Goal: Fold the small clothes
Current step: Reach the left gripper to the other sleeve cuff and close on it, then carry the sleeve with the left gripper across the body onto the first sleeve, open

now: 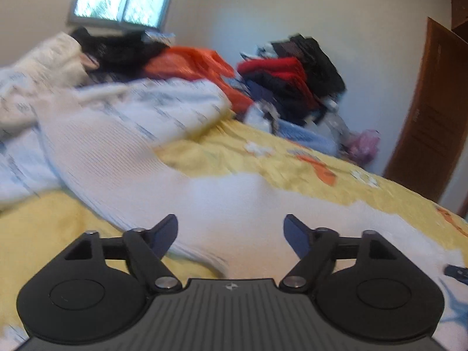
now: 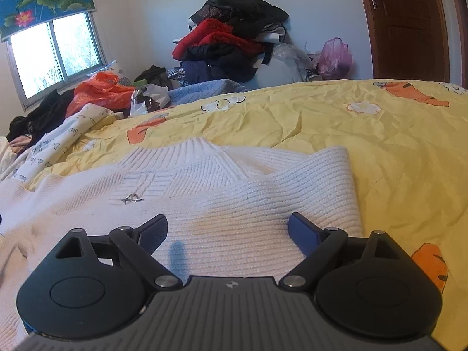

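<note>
We've got both grippers over the white knit sweater (image 2: 234, 193), which lies spread on the yellow bedspread (image 2: 380, 146) with its carrot and flower print. The right gripper (image 2: 228, 231) has its jaws spread wide with nothing pinched; the ribbed knit just lies flat under and between the blue pads. A folded-over sleeve (image 2: 327, 181) sits ahead of the right-hand pad, and a small metal ring or pin (image 2: 131, 199) sits on the fabric ahead of the left-hand pad. The collar peaks up straight ahead of the jaws.

The left gripper (image 1: 231, 231) is also wide apart and empty (that view is pretty smeared, so fine detail is a wash). The sweater (image 1: 204, 204) runs between its pads and off ahead to the left, onto a pale printed quilt (image 1: 146, 102).

Further ahead of both sets of jaws it's cluttered: an orange plastic bag (image 2: 102, 90), a light blue blanket (image 2: 204, 87), a big heap of red and dark clothes (image 2: 228, 41) against the wall, and a pink bag (image 2: 336, 55) near the wooden door (image 2: 409, 23). None of that touches the sweater. A window (image 2: 55, 52) is off ahead to the left.
</note>
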The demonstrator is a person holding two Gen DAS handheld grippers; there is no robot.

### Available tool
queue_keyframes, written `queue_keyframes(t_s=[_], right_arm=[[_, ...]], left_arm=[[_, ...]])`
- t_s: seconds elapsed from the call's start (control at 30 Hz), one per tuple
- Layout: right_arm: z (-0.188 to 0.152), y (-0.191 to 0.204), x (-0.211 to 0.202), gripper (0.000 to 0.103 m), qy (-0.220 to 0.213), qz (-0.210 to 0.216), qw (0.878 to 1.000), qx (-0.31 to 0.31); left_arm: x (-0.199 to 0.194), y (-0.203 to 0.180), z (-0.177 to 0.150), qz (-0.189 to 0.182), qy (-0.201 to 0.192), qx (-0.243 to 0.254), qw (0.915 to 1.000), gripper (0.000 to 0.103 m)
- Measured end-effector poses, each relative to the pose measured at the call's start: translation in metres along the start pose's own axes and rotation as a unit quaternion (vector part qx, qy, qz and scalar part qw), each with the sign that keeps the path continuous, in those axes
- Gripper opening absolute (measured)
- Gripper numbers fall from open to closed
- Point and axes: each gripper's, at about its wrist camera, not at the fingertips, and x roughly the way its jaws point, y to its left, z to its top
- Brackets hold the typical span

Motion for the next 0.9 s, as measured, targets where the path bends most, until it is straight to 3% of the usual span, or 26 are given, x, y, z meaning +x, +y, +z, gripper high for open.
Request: queue_keyframes(t_s=[0.13, 0.2, 0.3, 0.4, 0.5, 0.63, 0.7, 0.83, 0.87, 0.9], right_arm=[[0.0, 0.0, -0.001, 0.091, -0.001, 0.003, 1.0, 0.001], [0.0, 0.001, -0.001, 0.092, -0.001, 0.003, 1.0, -0.002], [0.0, 0.002, -0.001, 0.092, -0.002, 0.003, 1.0, -0.001], [0.0, 0.002, 0.0, 0.093, -0.002, 0.003, 1.0, -0.001], [0.0, 0.002, 0.0, 0.094, -0.001, 0.004, 1.0, -0.002], [0.0, 0.002, 0.001, 0.096, 0.001, 0.005, 1.0, -0.004], [0.0, 0.004, 0.001, 0.097, 0.002, 0.005, 1.0, -0.005], [0.001, 0.005, 0.002, 0.098, 0.002, 0.007, 1.0, -0.005], [0.001, 0.004, 0.002, 0.098, 0.001, 0.008, 1.0, -0.004], [0.001, 0.004, 0.002, 0.098, 0.001, 0.008, 1.0, -0.003]], left_arm=[[0.016, 0.078, 0.046, 0.065, -0.015, -0.071, 0.9953, 0.082], [0.032, 0.123, 0.065, 0.095, -0.011, -0.137, 0.9859, 0.082], [0.056, 0.177, 0.079, 0.106, 0.007, -0.228, 0.9679, 0.082], [0.078, 0.207, 0.079, 0.106, 0.027, -0.274, 0.9555, 0.082], [0.094, 0.216, 0.076, 0.103, 0.04, -0.279, 0.9539, 0.081], [0.103, 0.214, 0.076, 0.113, 0.032, -0.26, 0.9585, 0.076], [0.106, 0.211, 0.08, 0.118, 0.029, -0.236, 0.964, 0.04], [0.107, 0.201, 0.085, 0.129, 0.033, -0.185, 0.9736, 0.027], [0.107, 0.197, 0.085, 0.138, 0.032, -0.171, 0.9752, 0.017], [0.106, 0.193, 0.086, 0.147, 0.03, -0.158, 0.9761, 0.015]])
